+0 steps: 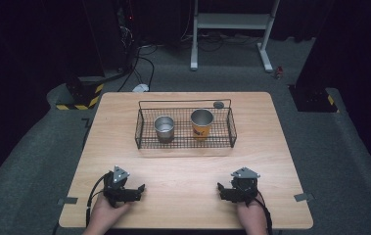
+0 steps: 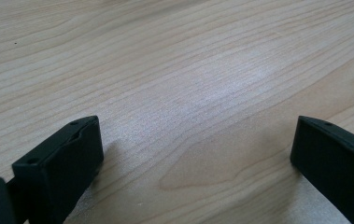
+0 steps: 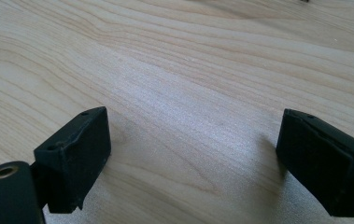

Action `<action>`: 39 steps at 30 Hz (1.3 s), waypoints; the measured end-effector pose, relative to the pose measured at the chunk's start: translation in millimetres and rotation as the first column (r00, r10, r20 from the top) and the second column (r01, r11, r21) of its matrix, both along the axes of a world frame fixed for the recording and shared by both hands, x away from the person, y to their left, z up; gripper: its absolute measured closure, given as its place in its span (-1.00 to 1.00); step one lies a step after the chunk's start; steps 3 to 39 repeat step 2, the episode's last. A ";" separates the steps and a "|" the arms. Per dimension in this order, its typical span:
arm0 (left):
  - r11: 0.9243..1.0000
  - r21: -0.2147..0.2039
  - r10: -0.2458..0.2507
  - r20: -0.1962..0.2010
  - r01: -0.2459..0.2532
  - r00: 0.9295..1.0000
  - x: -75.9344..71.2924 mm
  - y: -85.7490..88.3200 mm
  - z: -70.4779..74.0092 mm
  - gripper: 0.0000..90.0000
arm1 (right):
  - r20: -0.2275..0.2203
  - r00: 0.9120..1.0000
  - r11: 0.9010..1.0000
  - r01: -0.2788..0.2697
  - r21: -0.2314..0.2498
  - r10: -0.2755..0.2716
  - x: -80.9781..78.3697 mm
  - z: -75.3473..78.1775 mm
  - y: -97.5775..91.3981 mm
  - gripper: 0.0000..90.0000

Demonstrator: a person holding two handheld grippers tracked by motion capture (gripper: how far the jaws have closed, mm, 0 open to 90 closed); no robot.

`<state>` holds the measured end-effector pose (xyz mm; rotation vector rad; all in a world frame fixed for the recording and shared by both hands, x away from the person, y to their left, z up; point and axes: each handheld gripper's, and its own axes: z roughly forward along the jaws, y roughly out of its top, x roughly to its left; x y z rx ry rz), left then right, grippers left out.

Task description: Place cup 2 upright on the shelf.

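We are resting on the tabletop (image 1: pixel 183 171) near its front edge, well apart from the wire basket (image 1: pixel 185 142) toward the back edge, which is keeping the steel cup (image 1: pixel 164 128) and orange cup (image 1: pixel 201 123) upright together. Our left gripper (image 1: pixel 136 188) and right gripper (image 1: pixel 222 188) are both gaping wide and holding nothing, seemingly readying for a reach

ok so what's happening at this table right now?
A person rests a left gripper and a right gripper on the near part of the wooden table, both open with nothing between the jaws. Farther back, a wire basket holds a steel cup and an orange cup, both upright and untouched.
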<state>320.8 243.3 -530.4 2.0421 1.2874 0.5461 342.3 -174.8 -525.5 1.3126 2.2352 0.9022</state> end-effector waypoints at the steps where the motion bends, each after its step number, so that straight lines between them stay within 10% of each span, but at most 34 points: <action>1: 1.000 0.002 -0.003 0.000 0.003 1.000 0.1 0.1 0.0 -0.94 | 0.000 1.000 1.000 0.000 0.000 0.000 0.0 0.0 0.0 -0.78; 39: 1.000 0.002 -0.003 0.001 0.003 1.000 0.2 0.0 -0.1 -0.95 | 0.000 1.000 1.000 0.000 0.000 0.000 0.0 0.0 0.0 -0.78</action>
